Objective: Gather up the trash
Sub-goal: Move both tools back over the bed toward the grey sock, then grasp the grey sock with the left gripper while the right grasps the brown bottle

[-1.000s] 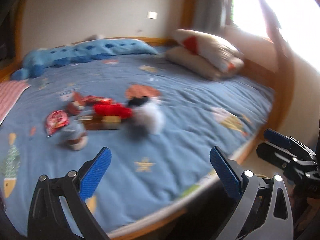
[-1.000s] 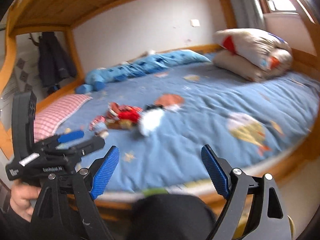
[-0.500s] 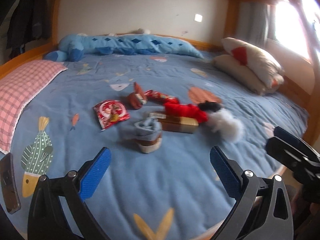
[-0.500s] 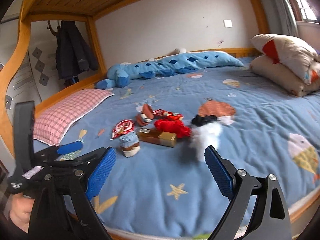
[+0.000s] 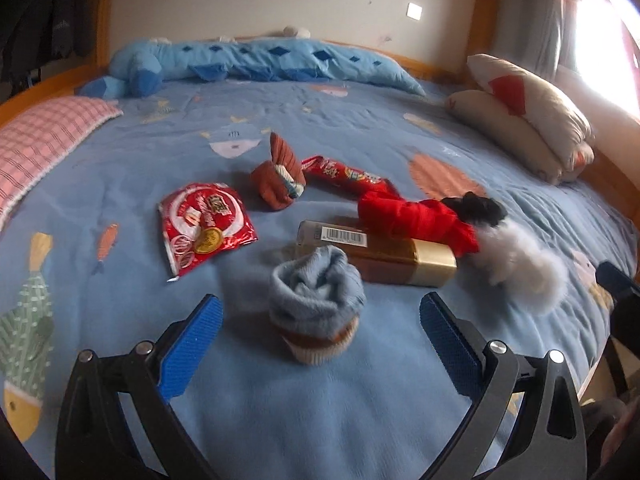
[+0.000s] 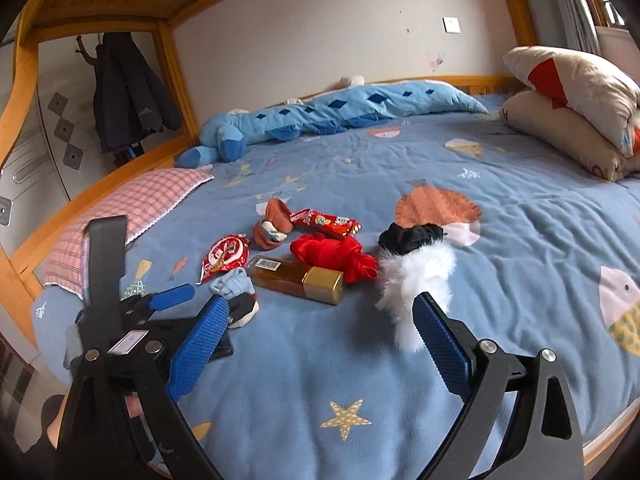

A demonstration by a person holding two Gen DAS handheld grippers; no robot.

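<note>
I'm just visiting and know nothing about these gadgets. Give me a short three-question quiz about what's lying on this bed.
1. True or false: the left gripper is clamped on the rolled blue sock.
2. What lies against the gold-capped bottle? A) red cloth B) pink pillow C) cream pillows
3. Which flat piece of trash lies left of the rust-coloured sock?

Key: 1. False; the jaws stand apart, not touching it. 2. A, the red cloth. 3. The red round-printed snack packet.

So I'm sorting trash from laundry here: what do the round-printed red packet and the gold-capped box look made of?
The red packet looks like thin glossy foil or plastic film: crinkled, with shiny glints. The gold-capped box looks like rigid card or plastic with a metallic gold end and a barcode label; which one is unclear.
</note>
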